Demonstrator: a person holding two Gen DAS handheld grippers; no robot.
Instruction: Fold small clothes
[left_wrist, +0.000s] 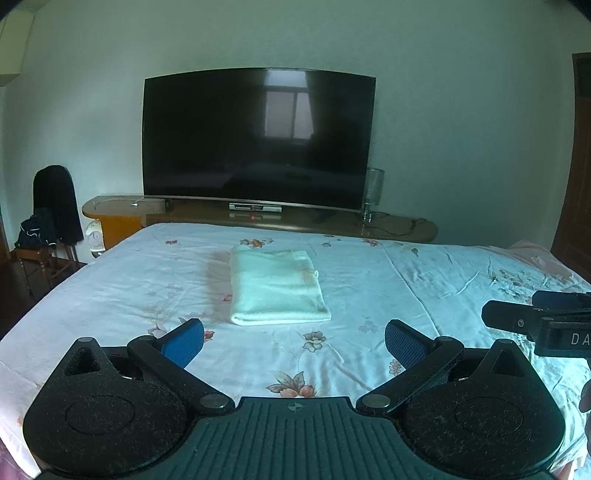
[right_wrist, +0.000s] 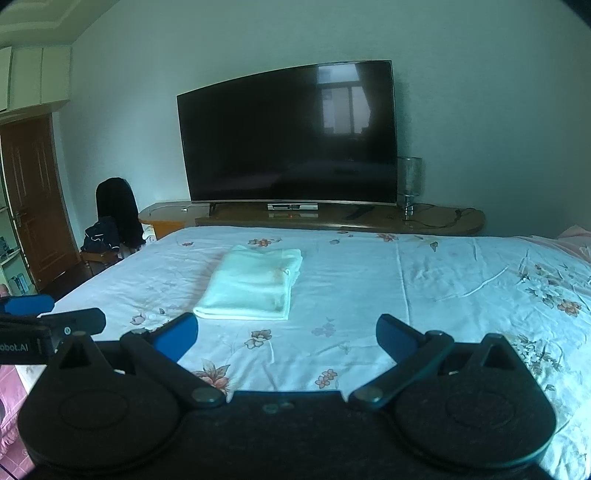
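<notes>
On the bed (left_wrist: 110, 288), ahead of both tools, we see a pale folded cloth (left_wrist: 277, 286), likely a small towel or garment, lying flat on the floral sheet and touching nothing else. Its long axis runs away from us toward the TV (left_wrist: 258, 136), short edge nearest the cameras.

Left hand-held gripper (left_wrist: 293, 343): jaws spread wide, blue pads (left_wrist: 184, 343) apart, nothing between them. The cloth sits straight ahead of it, roughly centred between the fingers, near but not touching.

Right hand-held gripper (right_wrist: 288, 338): also spread wide and empty. From this view the cloth (right_wrist: 251, 284) lies ahead and to the left of centre, closer to the left finger line.

So we judge the left one better lined up with the cloth; the right would need to shift leftward to reach the right-hand long edge. Each tool shows at the edge of the other's view, so they hover side by side above the near part of the bed.

The cloth already looks folded into a neat rectangle with stacked layers at the near edge. We judge this fold done or close to it; whether another fold is meant, we cannot tell.

Background: a wooden TV stand (left_wrist: 399, 227), a chair with dark clothes (left_wrist: 51, 221), a glass lamp (right_wrist: 409, 181), a door (right_wrist: 33, 199).
</notes>
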